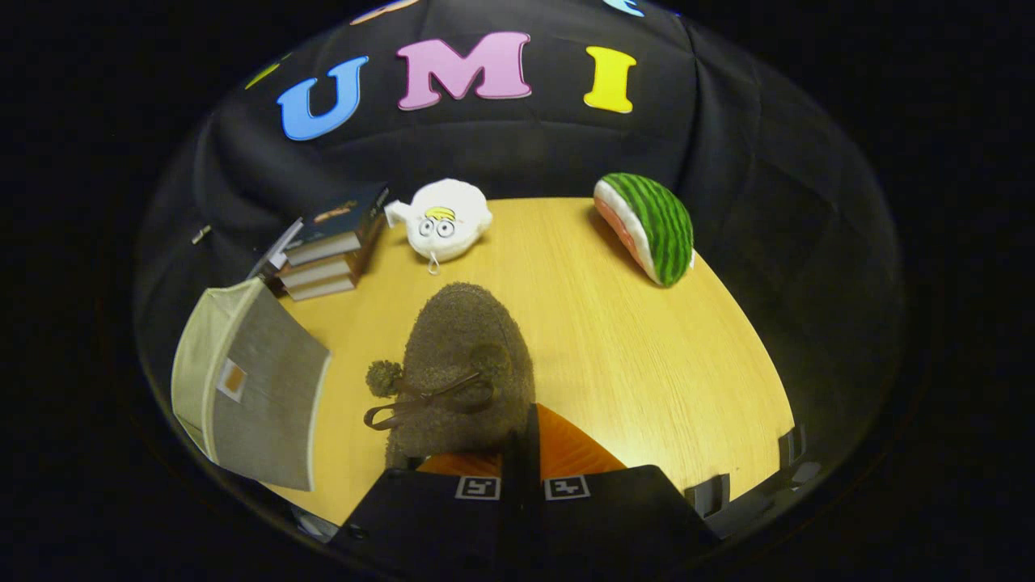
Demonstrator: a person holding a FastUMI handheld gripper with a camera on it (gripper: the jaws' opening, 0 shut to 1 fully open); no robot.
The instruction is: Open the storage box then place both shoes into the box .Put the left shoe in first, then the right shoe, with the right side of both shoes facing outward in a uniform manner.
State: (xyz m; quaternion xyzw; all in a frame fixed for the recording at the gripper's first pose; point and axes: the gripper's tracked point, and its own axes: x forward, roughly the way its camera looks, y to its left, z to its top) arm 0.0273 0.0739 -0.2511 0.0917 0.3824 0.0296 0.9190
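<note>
A brown fuzzy shoe (461, 368) with a bow and pom-poms hangs from my gripper (521, 440), toe pointing away over the wooden table (647, 347). The fingers (566, 453) are drawn close together and pinch the shoe's rear edge. The storage box (259, 396), grey fabric with cream trim and a small tag, stands to the left of the shoe, near the table's left edge. From here I cannot tell whether the box's lid is up or down.
A stack of books (331, 242) lies behind the box. Beyond the shoe's toe sits a white plush toy (441, 218). A watermelon-slice plush (651, 226) rests at the far right of the table.
</note>
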